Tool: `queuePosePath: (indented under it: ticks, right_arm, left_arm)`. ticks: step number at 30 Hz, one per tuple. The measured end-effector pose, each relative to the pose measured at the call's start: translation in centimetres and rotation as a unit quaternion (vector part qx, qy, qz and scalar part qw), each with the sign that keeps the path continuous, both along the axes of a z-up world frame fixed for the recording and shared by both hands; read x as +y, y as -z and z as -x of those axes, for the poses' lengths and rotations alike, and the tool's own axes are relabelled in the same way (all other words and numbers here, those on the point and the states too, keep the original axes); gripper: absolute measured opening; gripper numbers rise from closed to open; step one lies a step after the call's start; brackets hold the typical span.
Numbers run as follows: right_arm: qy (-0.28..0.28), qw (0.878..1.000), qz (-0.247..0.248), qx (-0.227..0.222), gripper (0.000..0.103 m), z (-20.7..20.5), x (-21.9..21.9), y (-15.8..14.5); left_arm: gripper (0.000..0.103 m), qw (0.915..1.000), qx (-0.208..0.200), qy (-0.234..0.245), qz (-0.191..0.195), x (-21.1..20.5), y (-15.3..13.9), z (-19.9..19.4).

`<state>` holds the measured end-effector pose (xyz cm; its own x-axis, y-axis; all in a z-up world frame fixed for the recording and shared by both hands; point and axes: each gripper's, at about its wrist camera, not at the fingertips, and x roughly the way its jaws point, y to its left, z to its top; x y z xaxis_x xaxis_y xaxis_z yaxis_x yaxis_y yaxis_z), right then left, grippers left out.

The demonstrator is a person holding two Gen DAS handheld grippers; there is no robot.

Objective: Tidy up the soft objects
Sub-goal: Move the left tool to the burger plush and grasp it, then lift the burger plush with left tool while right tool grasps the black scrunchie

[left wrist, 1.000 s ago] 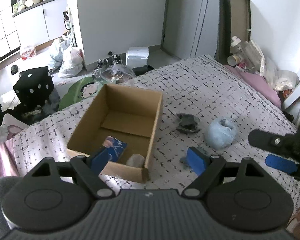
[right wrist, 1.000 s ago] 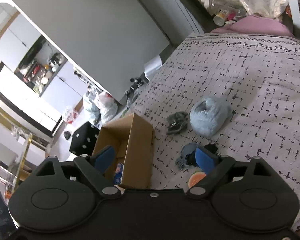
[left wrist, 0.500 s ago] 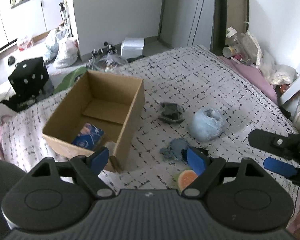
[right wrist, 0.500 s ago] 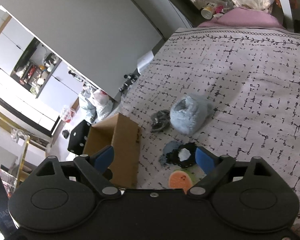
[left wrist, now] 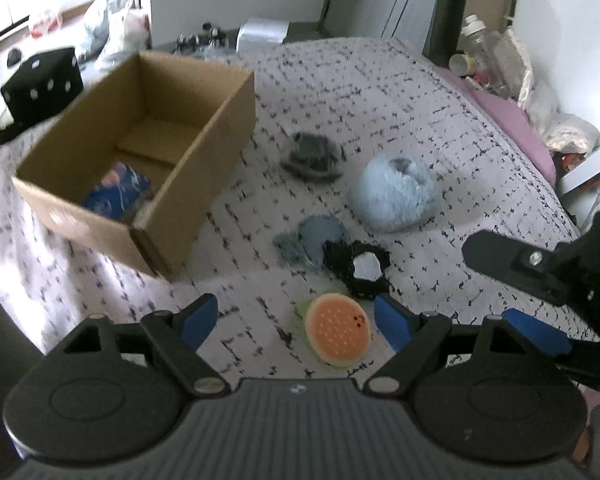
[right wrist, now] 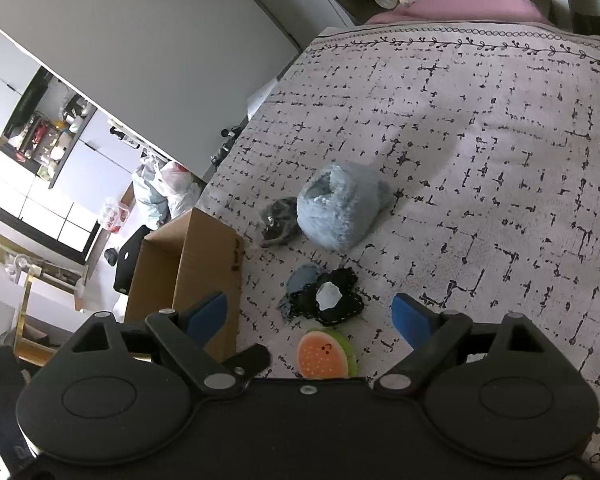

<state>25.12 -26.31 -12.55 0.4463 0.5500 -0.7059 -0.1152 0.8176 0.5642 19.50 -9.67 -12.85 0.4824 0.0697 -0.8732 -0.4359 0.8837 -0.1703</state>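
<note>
Several soft toys lie on the patterned bed cover: a watermelon-slice plush (left wrist: 336,336) (right wrist: 326,356), a black flower with a white centre (left wrist: 360,268) (right wrist: 332,298), a small blue-grey piece (left wrist: 316,236), a fluffy light-blue ball (left wrist: 396,192) (right wrist: 340,204) and a dark grey piece (left wrist: 312,156) (right wrist: 278,220). A cardboard box (left wrist: 228,120) (right wrist: 204,256) stands to their left with a blue item (left wrist: 116,196) inside. My left gripper (left wrist: 296,322) hangs open just above the watermelon plush. My right gripper (right wrist: 308,318) is open too, over the same plush and flower, holding nothing.
A pink pillow (left wrist: 508,120), bottles and plastic bags crowd the bed's far right. A black dotted cube (left wrist: 40,80) and bags sit on the floor beyond the box. The right gripper's fingers (left wrist: 508,266) reach in close beside the left one.
Both grippers have come down and forward toward the toys. The watermelon plush and black flower have come into view between the fingers, and the box has slid left in the left wrist view.
</note>
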Motion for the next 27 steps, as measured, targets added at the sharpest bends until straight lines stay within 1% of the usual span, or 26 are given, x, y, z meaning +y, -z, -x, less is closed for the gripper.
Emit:
queuePosePath:
  ticks: [5, 8, 10, 11, 13, 16, 18, 19, 21, 22, 25, 27]
  right_arm:
    - [0.005, 1.0, 0.005, 0.016, 0.088, -1.1, 0.2, 1.0]
    - [0.008, 1.0, 0.009, 0.017, 0.083, -1.5, 0.1, 1.3]
    - [0.012, 1.0, 0.015, 0.012, 0.077, -1.6, -0.1, 1.3]
    - [0.012, 1.0, 0.014, 0.012, 0.075, -1.6, -0.1, 1.4]
    - [0.01, 1.0, 0.011, 0.02, 0.068, -1.9, -0.2, 1.8]
    - [0.002, 1.0, 0.01, 0.029, 0.059, -2.3, -0.1, 2.5]
    - [-0.005, 0.999, 0.008, 0.034, 0.056, -2.5, 0.1, 2.9]
    - [-0.009, 0.999, 0.008, 0.037, 0.055, -2.6, 0.3, 3.1]
    - [-0.016, 0.999, 0.011, 0.043, 0.052, -2.9, 0.7, 3.6]
    - [-0.02, 0.999, 0.01, 0.047, 0.05, -3.1, 0.9, 3.9]
    - [-0.033, 0.998, 0.01, 0.057, 0.047, -3.4, 1.6, 4.7]
    - [-0.041, 0.997, 0.014, 0.061, 0.046, -3.7, 2.2, 5.1]
  left_arm:
    - [0.084, 0.9998, 0.004, -0.01, 0.017, -0.4, 1.2, -0.4]
    - [0.084, 0.9989, -0.007, -0.037, 0.03, -0.3, 1.8, -0.4]
    - [0.082, 0.9982, -0.008, -0.047, 0.036, -0.5, 2.2, -0.6]
    - [0.081, 0.9976, -0.005, -0.054, 0.044, -0.6, 2.5, -0.7]
    - [0.08, 0.9958, -0.004, -0.066, 0.063, -0.7, 3.2, -1.0]
    - [0.077, 0.9947, 0.003, -0.069, 0.076, -1.4, 4.2, -1.5]
    - [0.075, 0.9939, 0.014, -0.066, 0.087, -1.7, 5.0, -2.0]
    - [0.072, 0.9931, 0.019, -0.068, 0.094, -1.8, 5.4, -2.1]
    - [0.058, 0.9919, 0.028, -0.076, 0.098, -1.7, 6.1, -2.1]
    - [0.046, 0.9917, 0.034, -0.08, 0.095, -1.7, 6.4, -2.1]
    - [0.039, 0.9908, 0.034, -0.086, 0.099, -1.3, 6.8, -2.0]
    - [0.038, 0.9906, 0.03, -0.092, 0.096, -1.2, 6.6, -1.9]
